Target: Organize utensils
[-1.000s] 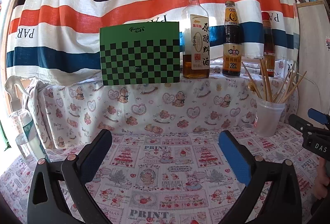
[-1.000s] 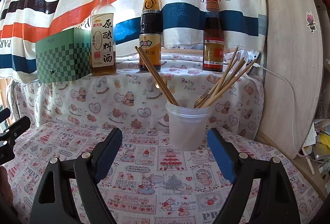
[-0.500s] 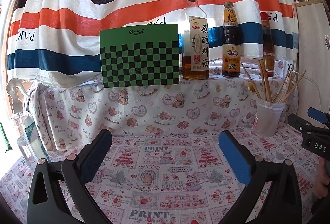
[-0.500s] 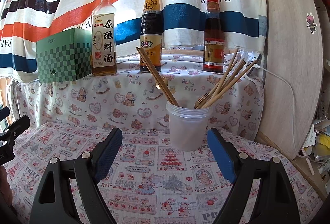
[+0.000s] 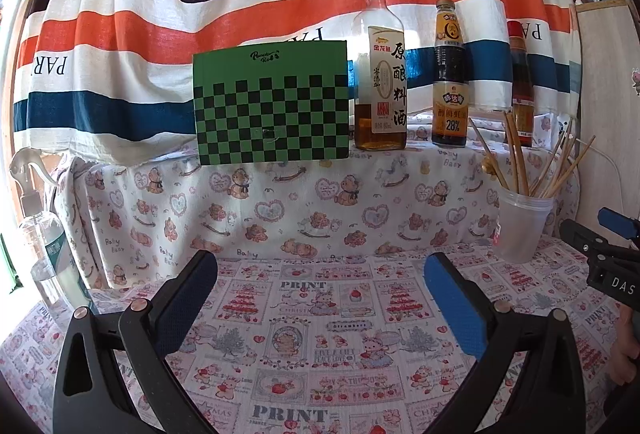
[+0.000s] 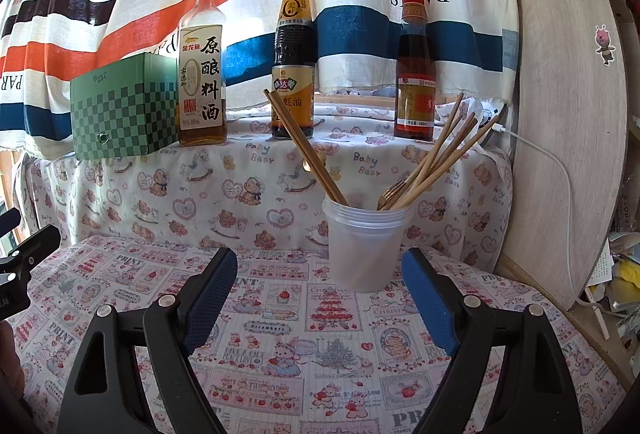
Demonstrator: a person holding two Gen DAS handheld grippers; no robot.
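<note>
Both claws spread, nothing pinched: right claw (image 6: 318, 286), left claw (image 5: 320, 290). Chopsticks (image 6: 308, 150) stand splayed in plastic cup (image 6: 364, 246), just ahead on worktop (image 6: 280, 354). One stick to be pinched near top, cup steadied w/ left claw.

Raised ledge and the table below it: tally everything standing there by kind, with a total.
Sauce bottles: 3 (clear wine bottle, dark bottle, red-capped bottle)
Green checkered box: 1
Plastic cup of chopsticks: 1
Spray bottle: 1
Total: 6
</note>
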